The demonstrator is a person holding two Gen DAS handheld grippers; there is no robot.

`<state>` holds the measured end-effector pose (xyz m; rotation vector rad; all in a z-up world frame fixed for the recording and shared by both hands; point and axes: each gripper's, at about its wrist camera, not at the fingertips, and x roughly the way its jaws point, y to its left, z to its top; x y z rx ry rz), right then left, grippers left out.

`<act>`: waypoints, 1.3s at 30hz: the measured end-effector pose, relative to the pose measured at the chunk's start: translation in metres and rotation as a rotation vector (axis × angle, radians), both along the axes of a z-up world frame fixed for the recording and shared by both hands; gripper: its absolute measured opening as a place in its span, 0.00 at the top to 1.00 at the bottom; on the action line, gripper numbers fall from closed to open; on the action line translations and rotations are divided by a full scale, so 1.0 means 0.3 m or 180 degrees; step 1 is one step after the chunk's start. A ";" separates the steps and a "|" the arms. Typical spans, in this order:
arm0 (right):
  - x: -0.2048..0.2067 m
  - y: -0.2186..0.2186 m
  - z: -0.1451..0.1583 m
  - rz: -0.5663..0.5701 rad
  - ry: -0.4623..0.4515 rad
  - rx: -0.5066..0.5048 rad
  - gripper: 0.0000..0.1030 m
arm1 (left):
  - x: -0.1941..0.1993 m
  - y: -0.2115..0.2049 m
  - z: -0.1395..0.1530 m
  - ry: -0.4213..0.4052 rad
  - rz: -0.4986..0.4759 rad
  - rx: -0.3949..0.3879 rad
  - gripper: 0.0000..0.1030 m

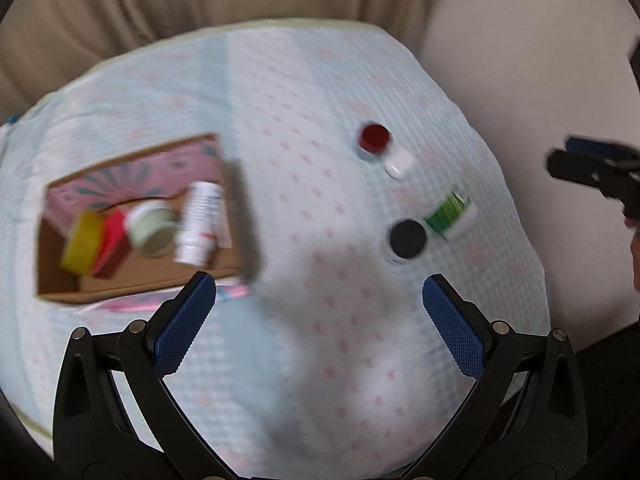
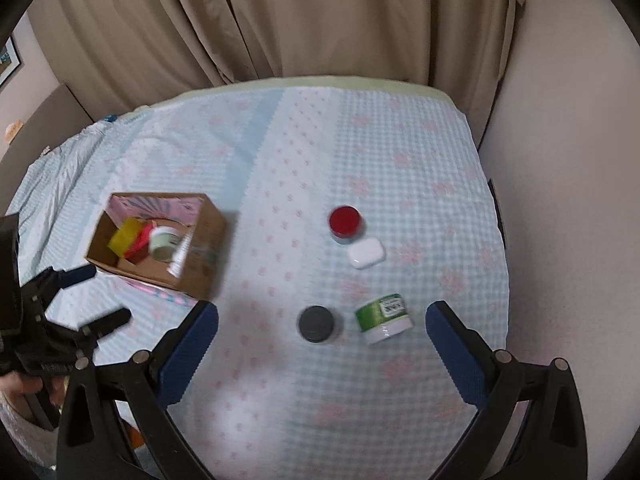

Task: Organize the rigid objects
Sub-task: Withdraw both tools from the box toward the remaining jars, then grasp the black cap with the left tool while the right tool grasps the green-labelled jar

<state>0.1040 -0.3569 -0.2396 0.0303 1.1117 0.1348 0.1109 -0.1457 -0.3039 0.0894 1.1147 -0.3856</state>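
Right wrist view: right gripper (image 2: 322, 326) jaws spread wide, empty, above the counter (image 2: 280, 400). Cardboard box (image 2: 160, 240) up-left of the jaws, holding several containers. Between the jaws: black-lid jar (image 2: 316, 323), green jar (image 2: 385, 318) lying on its side. Farther ahead: red-lid jar (image 2: 346, 221) touching white case (image 2: 366, 253). Left gripper (image 1: 319, 294) also spread, empty.

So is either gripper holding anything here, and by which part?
Nothing is held. The left gripper and right gripper are both open above the tablecloth, with nothing between their fingers.
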 end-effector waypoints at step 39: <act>0.212 -0.111 -0.729 0.0568 0.0929 -0.0369 0.33 | 0.150 -0.509 -0.592 -0.0068 -0.0771 0.0107 0.48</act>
